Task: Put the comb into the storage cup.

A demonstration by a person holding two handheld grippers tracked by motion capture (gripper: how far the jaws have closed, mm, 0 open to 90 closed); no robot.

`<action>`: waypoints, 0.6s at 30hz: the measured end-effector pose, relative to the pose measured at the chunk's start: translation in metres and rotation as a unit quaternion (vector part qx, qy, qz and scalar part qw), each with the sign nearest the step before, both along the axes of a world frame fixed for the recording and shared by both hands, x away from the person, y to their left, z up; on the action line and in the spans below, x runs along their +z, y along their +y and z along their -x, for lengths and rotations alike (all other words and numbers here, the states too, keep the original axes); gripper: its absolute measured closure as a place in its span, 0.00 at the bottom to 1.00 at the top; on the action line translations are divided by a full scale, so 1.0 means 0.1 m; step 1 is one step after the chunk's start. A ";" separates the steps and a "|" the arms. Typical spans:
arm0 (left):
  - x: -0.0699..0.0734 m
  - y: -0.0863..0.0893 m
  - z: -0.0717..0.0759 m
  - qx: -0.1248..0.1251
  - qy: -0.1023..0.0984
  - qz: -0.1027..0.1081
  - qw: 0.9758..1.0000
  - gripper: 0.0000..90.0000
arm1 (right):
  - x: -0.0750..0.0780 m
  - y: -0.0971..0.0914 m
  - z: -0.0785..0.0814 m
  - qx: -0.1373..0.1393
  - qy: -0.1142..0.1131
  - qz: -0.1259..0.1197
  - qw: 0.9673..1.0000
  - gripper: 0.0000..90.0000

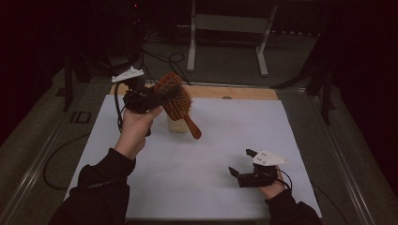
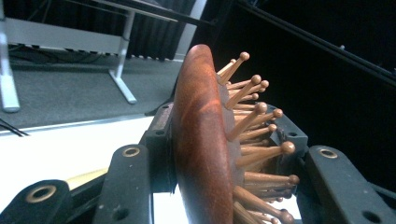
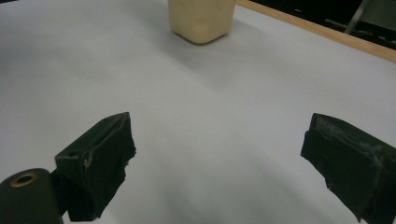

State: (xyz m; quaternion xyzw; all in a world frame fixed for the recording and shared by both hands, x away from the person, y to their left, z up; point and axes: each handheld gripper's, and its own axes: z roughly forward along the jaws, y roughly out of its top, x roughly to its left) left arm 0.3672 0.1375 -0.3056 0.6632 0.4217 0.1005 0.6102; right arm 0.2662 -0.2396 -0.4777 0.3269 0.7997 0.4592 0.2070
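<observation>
Left claw: the left gripper (image 1: pixel 157 97) sits in the upper left of the high view, clenched on the head of the wooden hairbrush (image 1: pixel 176 99), one jaw on its smooth back, the other among the bristles.
Hairbrush: held above the white mat (image 1: pixel 211 187), handle slanting down toward the frame's centre.
Right claw: the right gripper (image 1: pixel 240 165) rests low at the lower right, jaws spread, nothing between them.
Cream container: the cream container (image 3: pixel 201 18) stands on the mat at the top centre of the right gripper view.

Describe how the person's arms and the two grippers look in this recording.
Both forearms wear dark long sleeves. Each gripper, left gripper and right gripper, is black with two blocky jaws, brass-ringed holes, a pale three-cornered plate on top and a trailing black cable. The pads look worn.
</observation>
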 end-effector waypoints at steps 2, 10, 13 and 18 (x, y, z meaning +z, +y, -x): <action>0.04 0.03 -0.03 0.005 -0.003 0.001 1.000 0.61 | 0.00 0.00 0.00 0.000 0.000 0.000 1.000 0.09; 0.17 0.15 -0.15 0.032 -0.010 0.001 0.999 0.61 | 0.00 0.00 0.01 -0.002 -0.004 0.001 1.000 0.09; 0.21 0.17 -0.19 0.042 -0.014 -0.002 0.999 0.61 | 0.00 0.00 0.01 -0.003 -0.005 -0.001 1.000 0.09; 0.24 0.21 -0.29 0.062 -0.016 -0.003 0.998 0.61 | 0.00 0.00 0.01 -0.003 -0.005 -0.001 1.000 0.09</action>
